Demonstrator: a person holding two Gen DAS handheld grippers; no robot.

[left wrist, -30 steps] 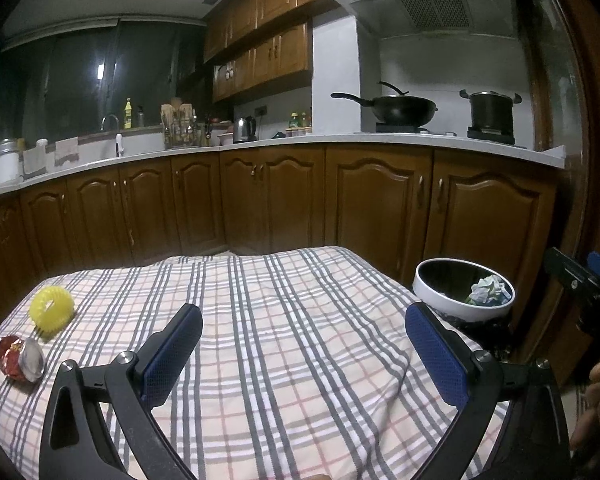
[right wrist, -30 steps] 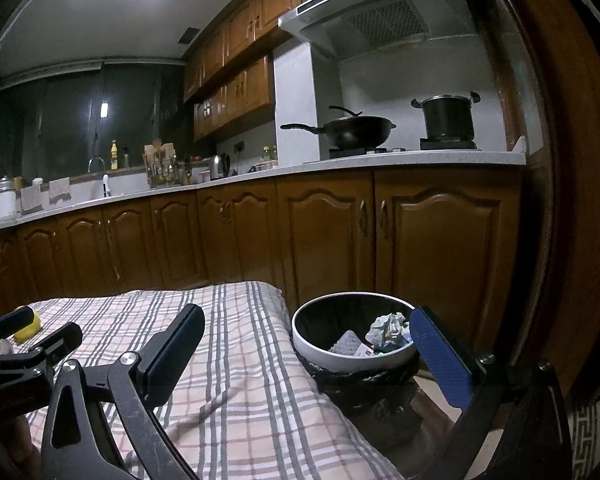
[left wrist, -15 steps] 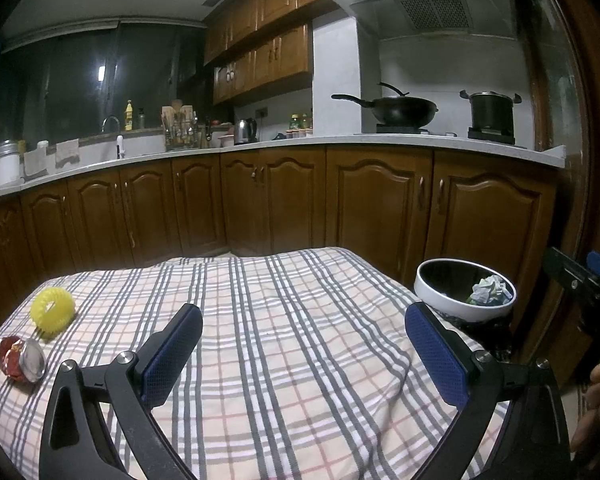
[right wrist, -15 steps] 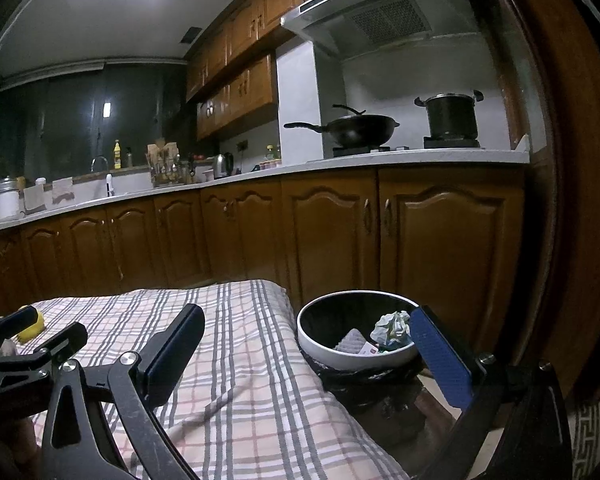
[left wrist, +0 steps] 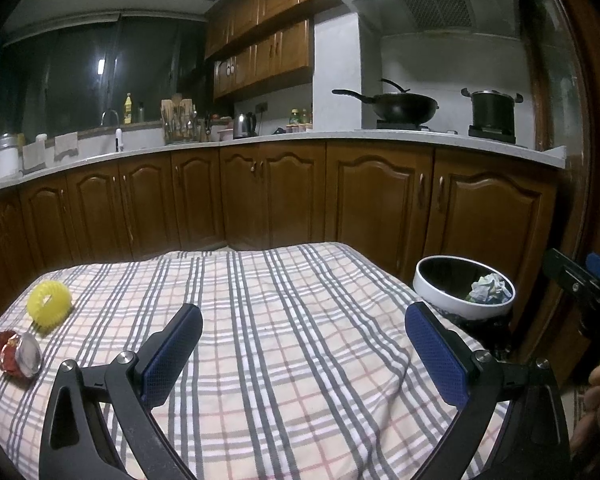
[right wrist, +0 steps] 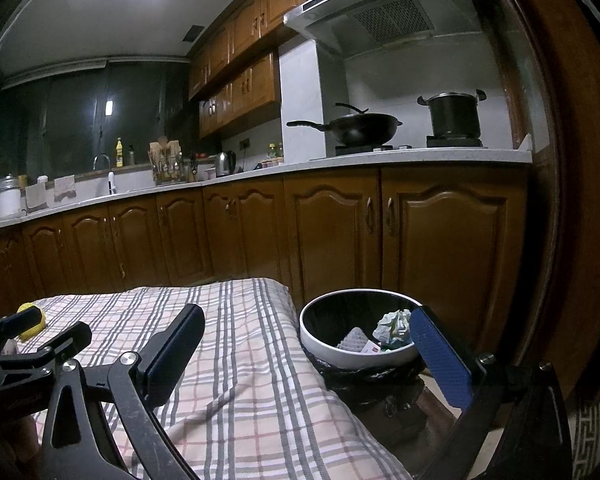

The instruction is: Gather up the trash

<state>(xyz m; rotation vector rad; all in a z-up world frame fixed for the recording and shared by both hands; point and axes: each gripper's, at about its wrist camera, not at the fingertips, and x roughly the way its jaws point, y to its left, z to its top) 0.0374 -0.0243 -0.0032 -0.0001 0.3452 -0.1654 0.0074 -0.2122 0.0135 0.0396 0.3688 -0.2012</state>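
Through my left wrist camera, my left gripper [left wrist: 302,346] hangs over the plaid checked tablecloth [left wrist: 284,360] with its blue-padded fingers spread wide and nothing between them. At the far left of the frame a spiky yellow plastic ball [left wrist: 49,304] lies on the cloth, and just below it a crushed red metal can [left wrist: 17,354]. At the right, beyond the cloth's edge, stands the round white-rimmed trash bin [left wrist: 436,294], a crumpled paper wad [left wrist: 488,287] inside it.

Through my right wrist camera, my right gripper [right wrist: 308,354] is also spread apart and empty, its left finger above the cloth, its right finger overlapping the bin's rim [right wrist: 320,346]. The bin sits lower centre-right, holding crumpled paper and small scraps. My left gripper's black frame shows at the lower left edge.
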